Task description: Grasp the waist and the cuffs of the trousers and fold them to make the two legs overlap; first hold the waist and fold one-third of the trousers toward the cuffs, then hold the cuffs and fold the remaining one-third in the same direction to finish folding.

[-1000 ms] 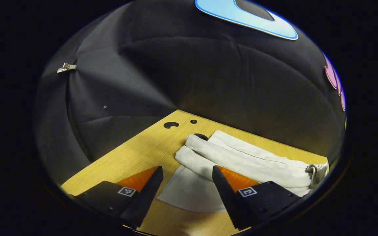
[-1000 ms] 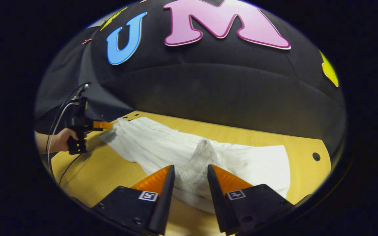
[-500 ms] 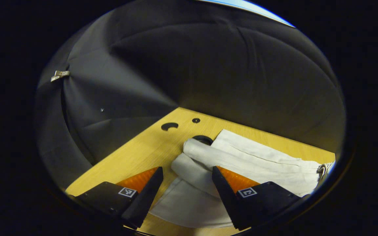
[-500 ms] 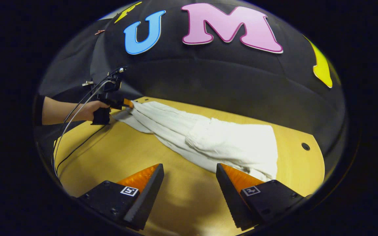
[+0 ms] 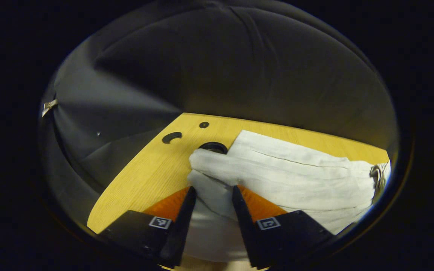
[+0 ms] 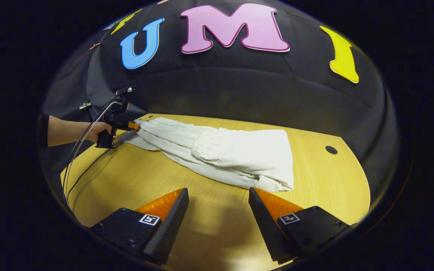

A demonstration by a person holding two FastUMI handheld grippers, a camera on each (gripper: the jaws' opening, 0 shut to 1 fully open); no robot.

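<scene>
Since half a second ago the left gripper [image 5: 210, 195] has narrowed its fingers onto the cuff end of the trousers [image 5: 292, 177], where before they stood wide apart with the cloth loose between them, while the right gripper [image 6: 219, 197] has drawn a little farther back from the garment.

Going left to right in the right gripper view: a person's hand [image 6: 102, 130] holds the left gripper [image 6: 132, 126] at the far left corner of the table [image 6: 134, 180], its tips right at the cuffs — both fingers appear to press on the fabric there. From that point the trousers [image 6: 220, 150] stretch rightward across the table as one long white strip, the gathered waist band [image 6: 202, 145] lying on top near the middle, and a squared folded edge marks the right end. Near the bottom of that view the right gripper hangs wide open above bare wood with nothing between its fingers, just short of the cloth.

In my judgement the legs already overlap and the waist third looks folded toward the cuffs, since the elastic band sits mid-length on top of the cloth. What is left is the last fold — carrying the cuff third over the rest — and the left gripper's pinch looks like the start of it.
</scene>
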